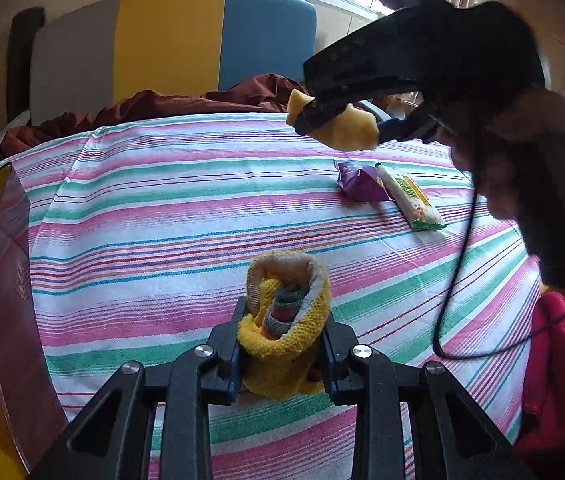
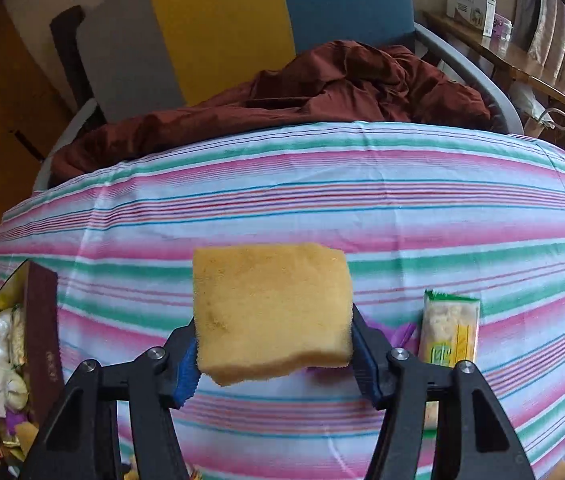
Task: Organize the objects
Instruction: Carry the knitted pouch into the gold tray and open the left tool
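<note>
Gripping a rolled yellow cloth [image 1: 284, 336], the left tool [image 1: 282, 354] rests it on the striped bedsheet [image 1: 186, 216]. The right tool [image 2: 274, 354] clamps a yellow sponge [image 2: 272, 312] aloft; two packets [image 1: 390, 190] lie at 2 o'clock of the cloth.

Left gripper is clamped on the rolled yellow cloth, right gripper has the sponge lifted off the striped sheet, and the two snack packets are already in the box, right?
Not quite: the purple packet and green packet lie on the striped sheet, not in the box, as the left wrist view shows. The rest stands.
</note>
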Demonstrator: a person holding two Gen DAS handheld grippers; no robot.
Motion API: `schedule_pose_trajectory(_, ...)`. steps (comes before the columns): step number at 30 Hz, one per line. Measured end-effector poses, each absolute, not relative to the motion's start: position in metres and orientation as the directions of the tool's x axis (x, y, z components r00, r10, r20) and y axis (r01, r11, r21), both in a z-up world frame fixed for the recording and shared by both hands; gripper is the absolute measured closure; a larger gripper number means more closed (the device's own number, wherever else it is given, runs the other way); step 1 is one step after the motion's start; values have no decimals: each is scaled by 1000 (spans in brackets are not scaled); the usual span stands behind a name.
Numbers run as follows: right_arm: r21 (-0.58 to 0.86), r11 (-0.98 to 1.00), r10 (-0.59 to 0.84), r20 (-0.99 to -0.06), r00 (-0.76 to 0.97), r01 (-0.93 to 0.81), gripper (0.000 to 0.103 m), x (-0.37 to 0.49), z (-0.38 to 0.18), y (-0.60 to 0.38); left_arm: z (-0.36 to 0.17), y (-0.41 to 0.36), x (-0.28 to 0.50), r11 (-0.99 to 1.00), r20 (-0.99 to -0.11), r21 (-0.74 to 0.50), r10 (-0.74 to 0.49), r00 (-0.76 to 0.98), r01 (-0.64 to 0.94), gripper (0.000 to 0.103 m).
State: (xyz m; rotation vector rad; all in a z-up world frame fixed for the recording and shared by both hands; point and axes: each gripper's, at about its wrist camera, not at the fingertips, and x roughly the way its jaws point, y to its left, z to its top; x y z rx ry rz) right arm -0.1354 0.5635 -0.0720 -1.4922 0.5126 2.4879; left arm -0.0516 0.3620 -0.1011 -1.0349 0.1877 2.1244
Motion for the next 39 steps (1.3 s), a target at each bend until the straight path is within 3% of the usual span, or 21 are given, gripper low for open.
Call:
schedule_pose_trajectory(10, 131, -918, 6, -940, -341, -376, 41, -57, -114, 529, -90, 347, -36, -725, -745, -133, 522, -415, -675, 73)
schedule_pose_trajectory(39, 31, -932, 89, -946, -311, -361, 39, -63, -141, 514, -25, 264, -8, -788, -654, -89, 507, -561, -609, 73)
